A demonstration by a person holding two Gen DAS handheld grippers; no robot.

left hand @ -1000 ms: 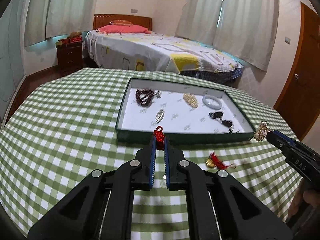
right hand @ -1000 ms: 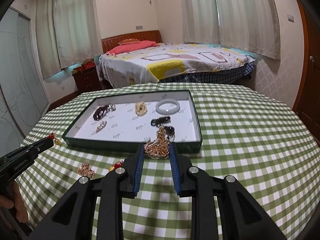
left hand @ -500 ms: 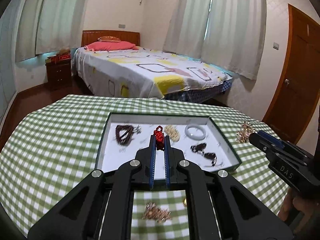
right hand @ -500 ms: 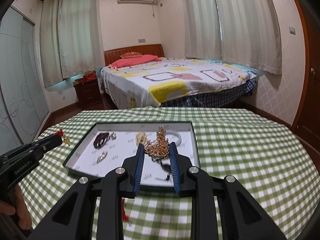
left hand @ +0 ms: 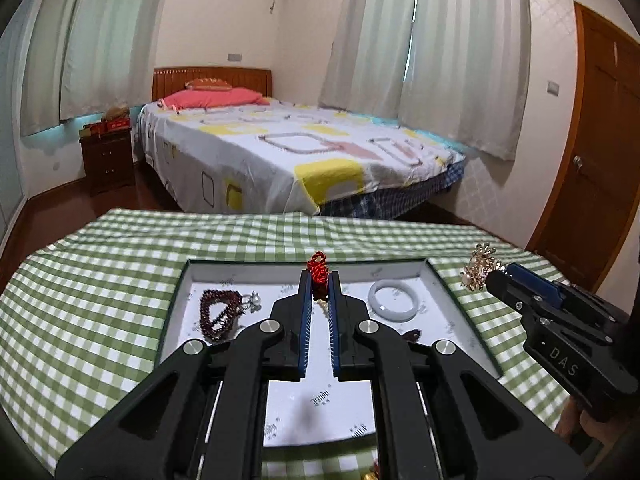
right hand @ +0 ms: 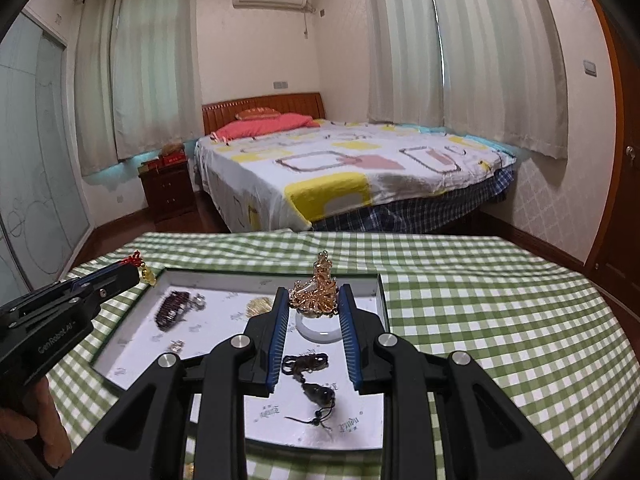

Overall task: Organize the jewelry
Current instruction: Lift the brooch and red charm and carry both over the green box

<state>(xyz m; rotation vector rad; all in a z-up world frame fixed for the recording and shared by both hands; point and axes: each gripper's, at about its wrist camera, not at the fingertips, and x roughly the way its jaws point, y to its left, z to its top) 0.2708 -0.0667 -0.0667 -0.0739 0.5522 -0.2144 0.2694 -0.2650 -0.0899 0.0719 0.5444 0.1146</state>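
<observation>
Both tools over the tray [left hand: 176,308], each loaded. Left gripper [left hand: 319,280] pinching a red knotted charm [left hand: 318,270] at the very tips, jaws pressed nearly together on the cord; gold bead end hanging clear on the far side, seen from the right wrist view. Held by the knot, probably so the dangling part can be laid down first inside the tray. Right gripper [right hand: 314,300] clamped on a gold filigree brooch [right hand: 316,292], jaws part-way spread to fit its width, piece standing upright above the pads. Wide grip across the body likely chosen to spare the thin projecting bits.

Inside the tray: dark red bead bracelet [left hand: 218,314] toward the tray's left wall, white jade bangle [left hand: 392,300] toward its right wall, black cord pendant [right hand: 312,380] near the tray's front edge, small gold piece [right hand: 258,306] mid-tray. Items lying apart, none overlapping. Judged deliberate, to stop cords tangling.

Tray sitting on the green-checked worktop [right hand: 500,320]. Charm poised above the tray's middle, brooch above its right half by the bangle. Free patches of tray floor below both; release not yet made.
</observation>
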